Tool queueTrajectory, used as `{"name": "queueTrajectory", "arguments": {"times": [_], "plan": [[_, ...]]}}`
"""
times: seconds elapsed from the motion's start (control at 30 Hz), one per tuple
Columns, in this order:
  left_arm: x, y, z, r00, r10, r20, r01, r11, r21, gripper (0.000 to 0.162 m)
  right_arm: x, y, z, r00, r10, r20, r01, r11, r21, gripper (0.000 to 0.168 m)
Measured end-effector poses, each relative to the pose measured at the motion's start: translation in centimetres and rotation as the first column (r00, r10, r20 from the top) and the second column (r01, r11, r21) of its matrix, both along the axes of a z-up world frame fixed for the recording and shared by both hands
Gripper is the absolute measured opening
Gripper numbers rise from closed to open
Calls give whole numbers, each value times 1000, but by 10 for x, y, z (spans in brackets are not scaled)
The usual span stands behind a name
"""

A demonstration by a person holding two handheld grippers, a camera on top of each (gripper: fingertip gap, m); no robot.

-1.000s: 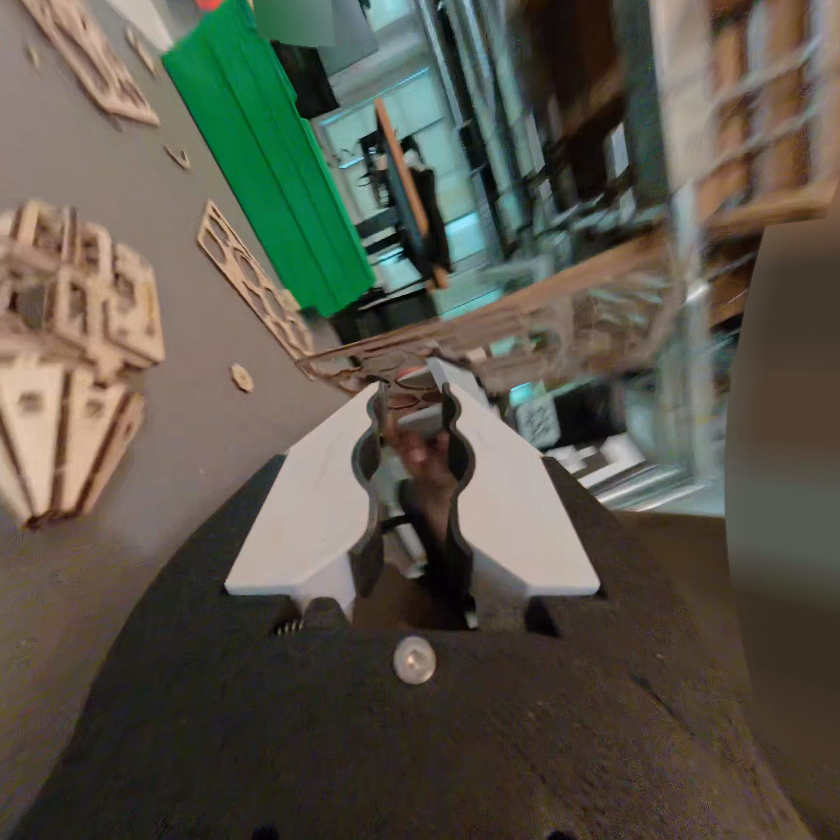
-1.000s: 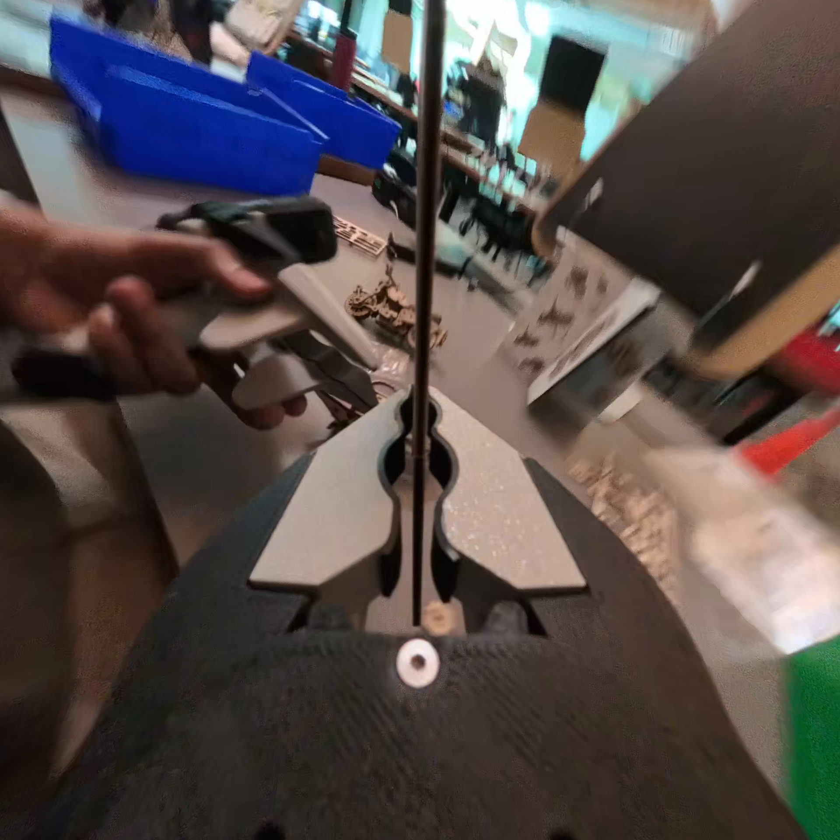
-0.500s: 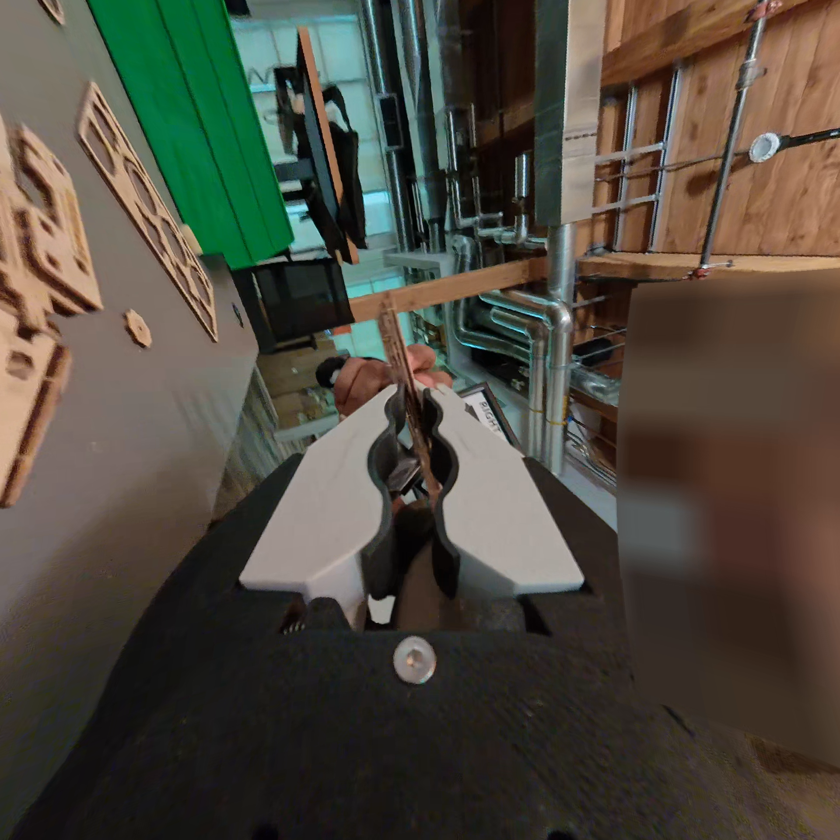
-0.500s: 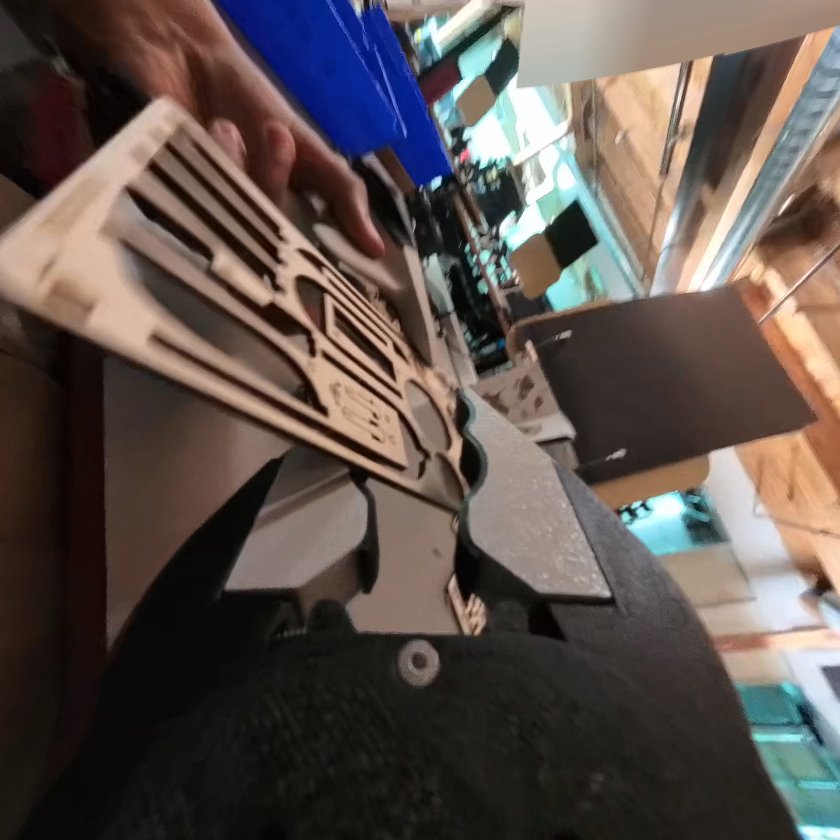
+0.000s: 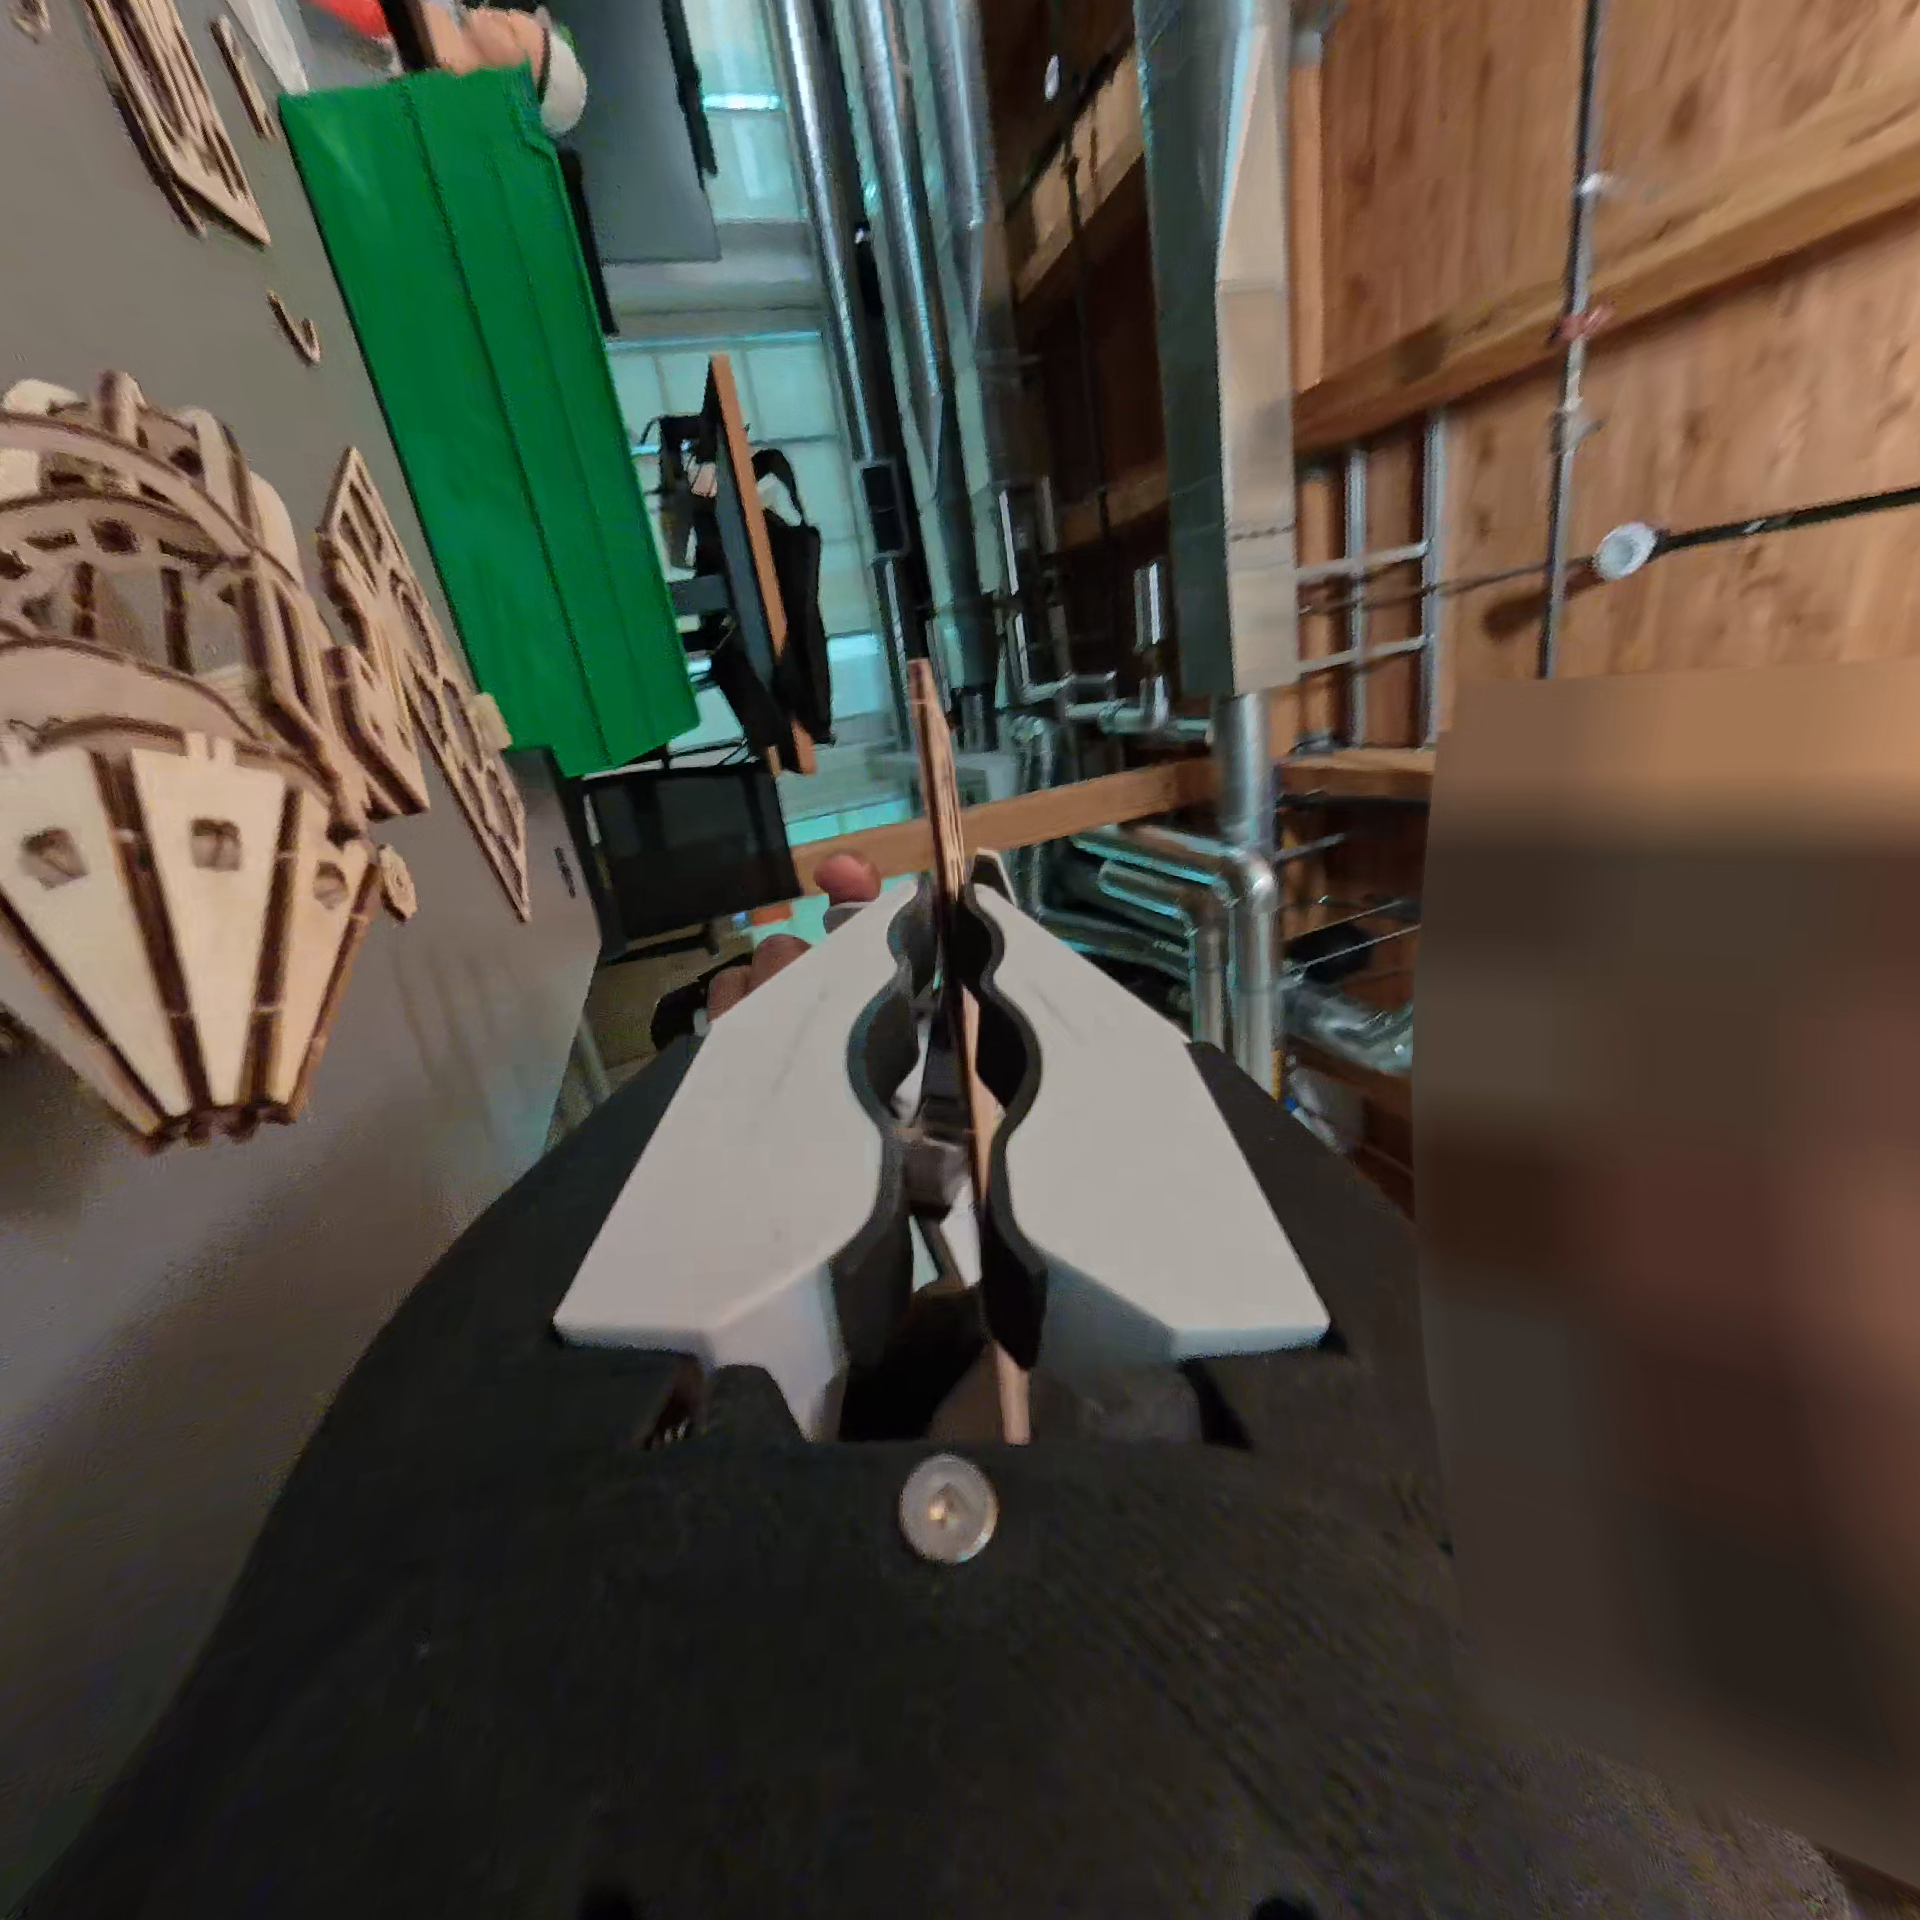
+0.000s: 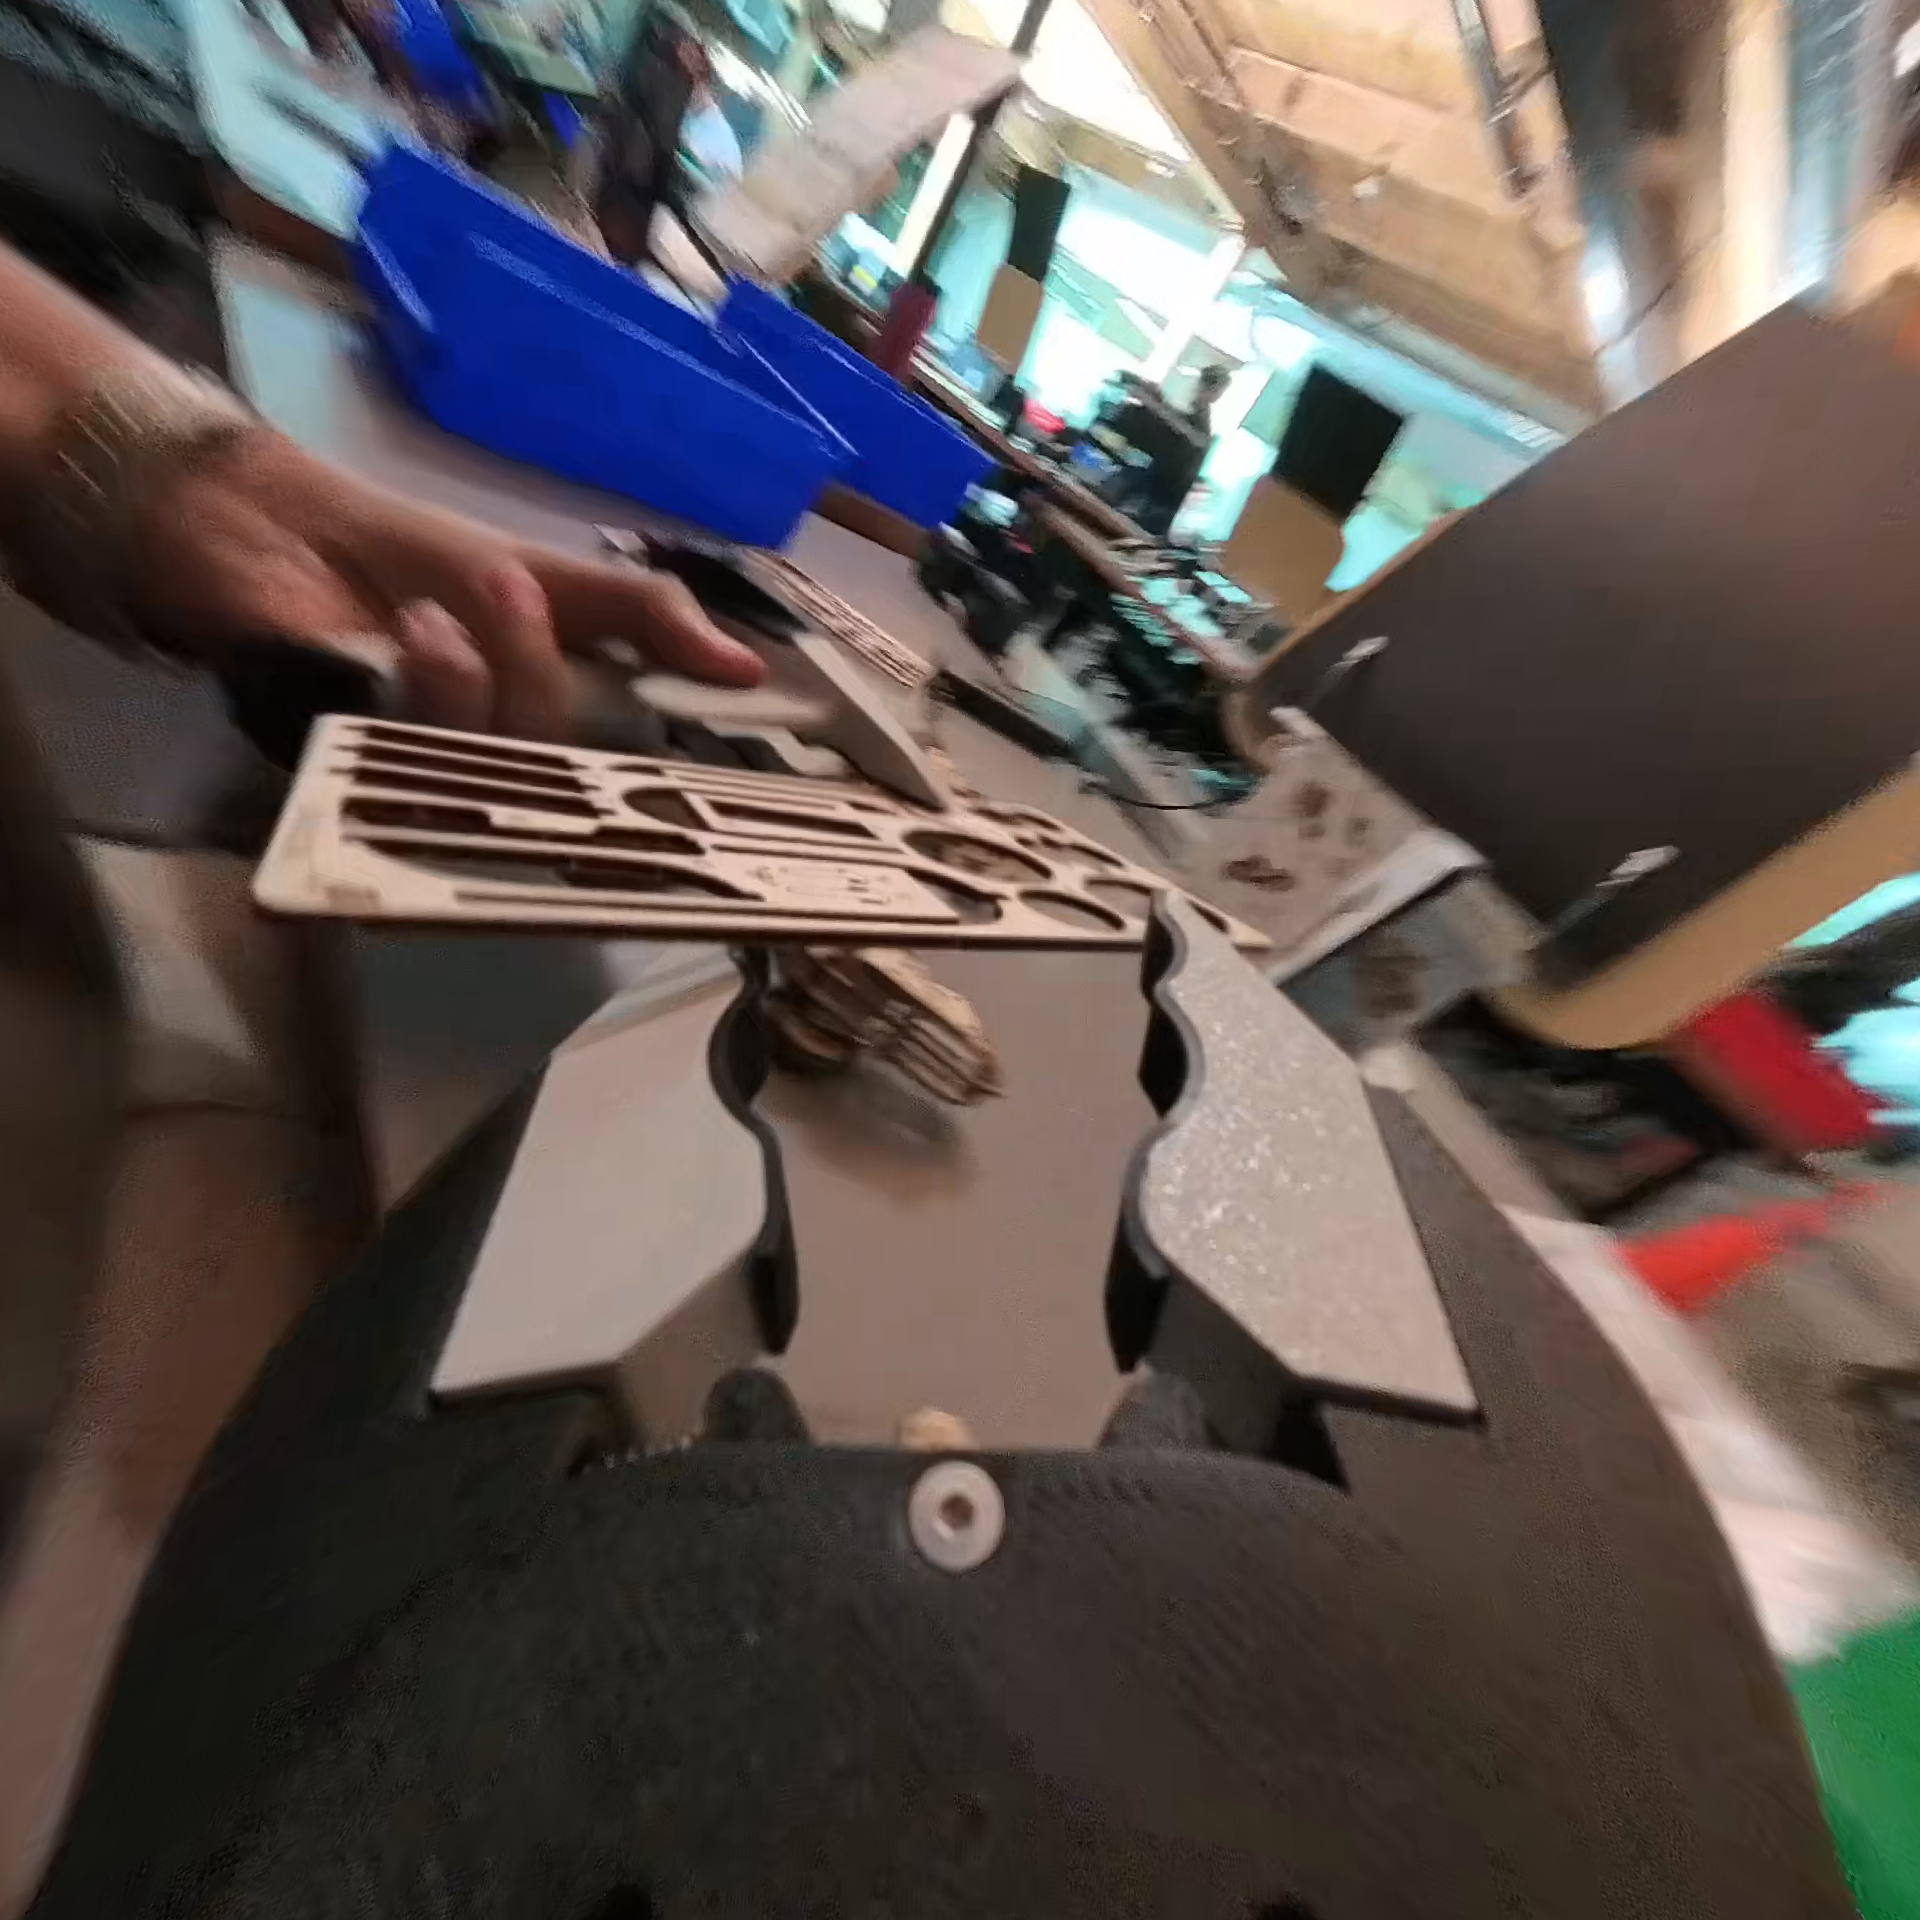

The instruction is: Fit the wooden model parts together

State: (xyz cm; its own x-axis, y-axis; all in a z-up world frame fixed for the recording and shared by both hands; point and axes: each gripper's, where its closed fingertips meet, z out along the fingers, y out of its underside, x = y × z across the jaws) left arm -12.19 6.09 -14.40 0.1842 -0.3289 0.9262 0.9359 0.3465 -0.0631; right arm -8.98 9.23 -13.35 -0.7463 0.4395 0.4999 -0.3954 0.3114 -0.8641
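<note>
Evidently midway: left tongs (image 5: 951, 935) pinch the cut-out sheet (image 6: 665, 862), right tongs (image 6: 951, 997) gape empty, the half-built model (image 5: 177, 831) unfinished

Both views are bright, lit evenly by indoor daylight. In the left wrist view, focus is fairly sharp on the wooden model (image 5: 156, 790) and the timber wall (image 5: 1662, 364), though straight pipes bow with wide-angle distortion toward the edges, and a smooth brown patch covers the right side. The right wrist view is heavily motion-blurred: the blue bins (image 6: 623, 395) and the hand (image 6: 343, 582) smear, pale windows (image 6: 1122, 270) glare far off, and a soft shadow lies on the desk (image 6: 935, 1195) between the tongs
</note>
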Motion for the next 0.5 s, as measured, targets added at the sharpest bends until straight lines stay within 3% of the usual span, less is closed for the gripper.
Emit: {"name": "queueTrajectory", "arguments": {"times": [0.07,0.13,0.2,0.27,0.33,0.4,0.47,0.5], "plan": [[-7,-9,2,999,34,18,-35,999,37,1,-6,4,1,977,-85,-195,105,990,93,70],[-16,-27,15,995,99,-2,-98,986,132,1,-4,5,-5,975,-62,-212,92,987,133,60],[-22,-43,29,989,146,-17,-139,965,221,1,-11,12,-16,996,-72,-46,76,993,93,73],[-23,-43,25,981,179,-70,-168,975,144,1,-22,24,-16,976,-59,212,70,996,-49,73],[-21,-39,26,979,170,-115,-159,982,104,1,-33,36,0,879,58,473,96,951,-295,67],[-15,-29,24,973,152,-172,-148,988,35,1,-44,45,16,741,219,635,178,847,-500,65],[-8,-18,19,965,130,-229,-145,988,-46,1,-44,36,16,599,343,724,242,784,-572,73],[-4,-12,18,960,113,-254,-136,988,-75,0,-41,26,10,534,372,760,262,782,-566,65]]}}
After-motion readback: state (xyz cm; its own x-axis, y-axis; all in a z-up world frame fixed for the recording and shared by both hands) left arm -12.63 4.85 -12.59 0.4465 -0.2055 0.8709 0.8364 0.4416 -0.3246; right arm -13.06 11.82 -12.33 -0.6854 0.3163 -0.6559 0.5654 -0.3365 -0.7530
